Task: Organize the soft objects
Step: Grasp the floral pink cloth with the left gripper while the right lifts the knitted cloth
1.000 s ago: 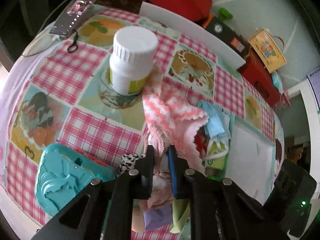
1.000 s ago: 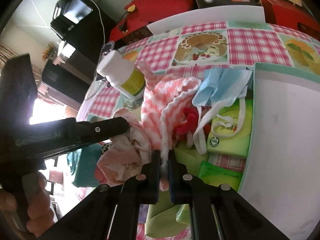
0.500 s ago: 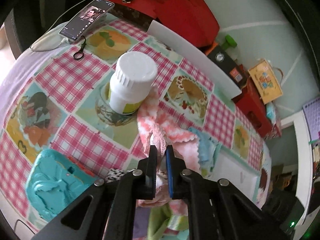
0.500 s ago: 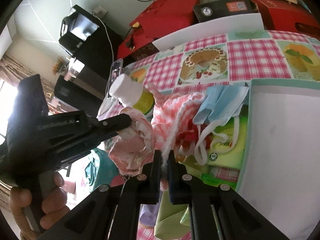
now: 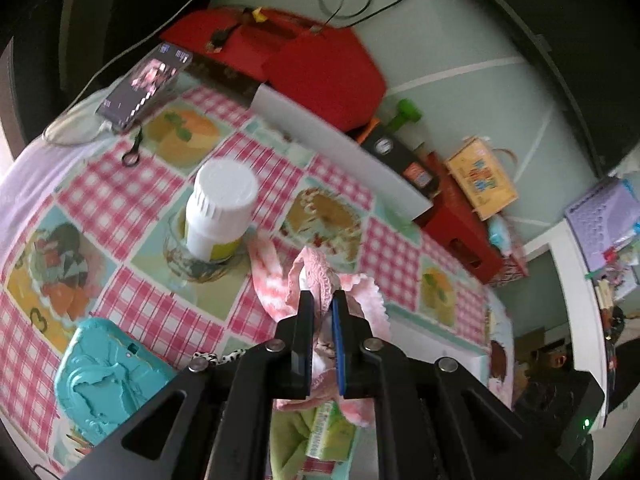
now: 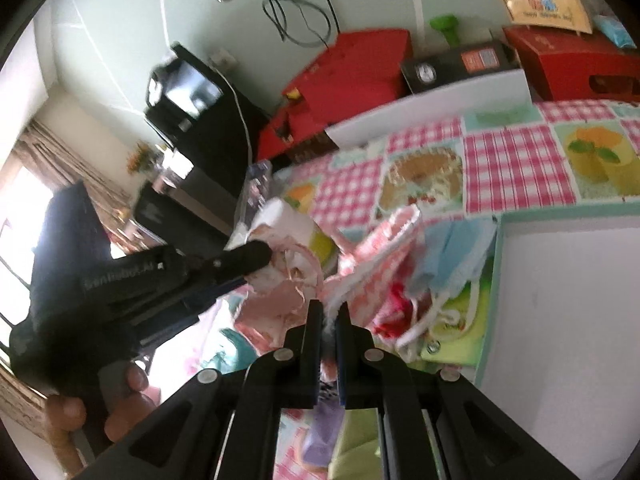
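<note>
Between the tips of my left claw (image 5: 322, 304) a pale pink lacy cloth (image 5: 316, 276) is pinched tight, jaws nearly together. My right claw (image 6: 329, 316) is likewise closed, on the edge of the pink-and-white knitted cloth (image 6: 384, 248). A second ago both cloths lay bunched low beside the white bottle (image 5: 220, 212); now they are lifted and drawn away from it, above the surface (image 5: 120, 200). Right of the bottle, the blue masks (image 6: 452, 256) and green packets (image 6: 464, 336) lie in a heap. I judge the tangle is separating, so each cloth can be placed alone.

Checked tablecloth table (image 5: 132, 200), white bottle (image 5: 220, 212), phone (image 5: 140, 88), teal tray (image 5: 104, 380)
</note>
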